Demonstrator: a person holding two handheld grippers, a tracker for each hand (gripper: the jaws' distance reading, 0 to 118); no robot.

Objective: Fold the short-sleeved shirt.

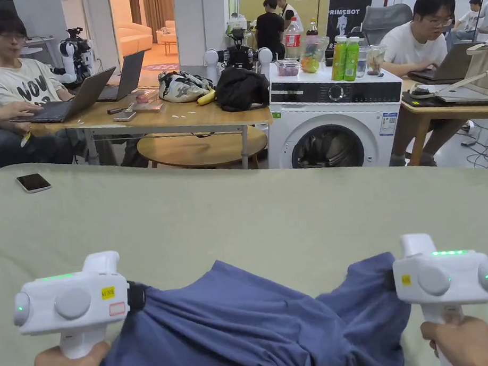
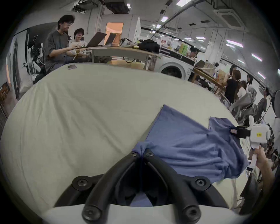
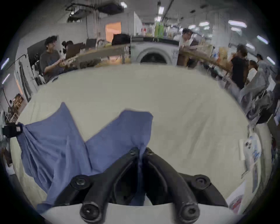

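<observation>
Nearest the person, the left gripper (image 2: pixel 141 153) has its jaws pressed together on a bunched edge of the blue shirt (image 1: pixel 239 325). The right gripper (image 3: pixel 140 150) pinches another bunch of the same cloth; that view is blurred, so which part of the garment it holds cannot be told. The shirt lies crumpled between the two tools at the near edge of the pale green table (image 1: pixel 272 210), sagging in folds, with two flaps pointing away.

Judgement: the step in hand is spreading the garment, not yet folding. The next move calls for drawing the grippers apart and forward to lay it flat.

Ahead, the tabletop is bare and offers ample room. A phone (image 1: pixel 34 182) sits near the far left edge, well apart.
</observation>
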